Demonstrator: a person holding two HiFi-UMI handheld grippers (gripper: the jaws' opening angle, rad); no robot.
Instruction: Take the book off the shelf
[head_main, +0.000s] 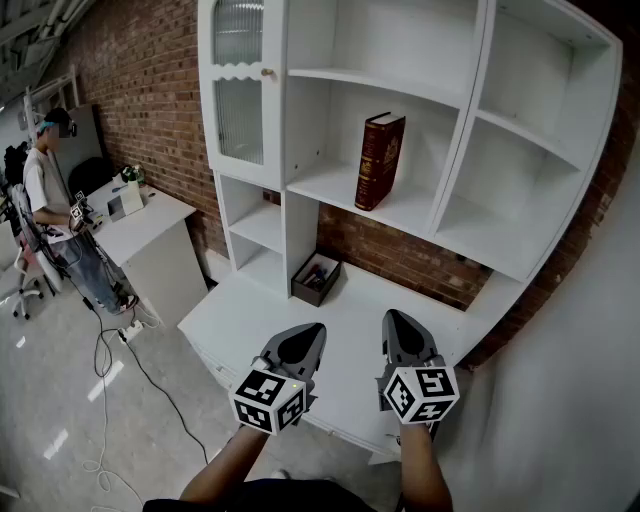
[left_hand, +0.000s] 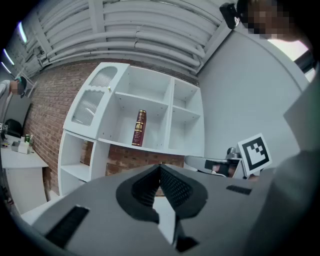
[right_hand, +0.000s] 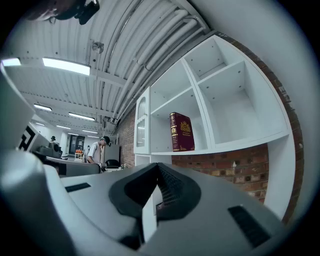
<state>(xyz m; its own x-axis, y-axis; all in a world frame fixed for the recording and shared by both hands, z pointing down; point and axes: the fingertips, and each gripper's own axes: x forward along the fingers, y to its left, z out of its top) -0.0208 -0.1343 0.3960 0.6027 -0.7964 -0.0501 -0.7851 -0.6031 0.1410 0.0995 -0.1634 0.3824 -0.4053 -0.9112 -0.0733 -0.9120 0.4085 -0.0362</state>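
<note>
Both forearms (head_main: 225, 465) are cut off at the bottom edge of the head view. Just ahead, the left claw (head_main: 308, 335) and right claw (head_main: 396, 322) hover side by side above the near part of the white desk (head_main: 350, 300), each clenched tip to tip with nothing between the jaws. At the desk's back sits a small dark box (head_main: 316, 278); its contents are too small to make out. Higher up, well apart from both claws, the dark red book (head_main: 380, 161) stands slightly tilted on the middle shelf (head_main: 330, 190) of the centre bay, its gilt lettering unreadable. Ribbed glass (head_main: 240, 120) in the unit's door obscures what is behind it. Far left, a person (head_main: 50, 190) stands at another desk.
</note>
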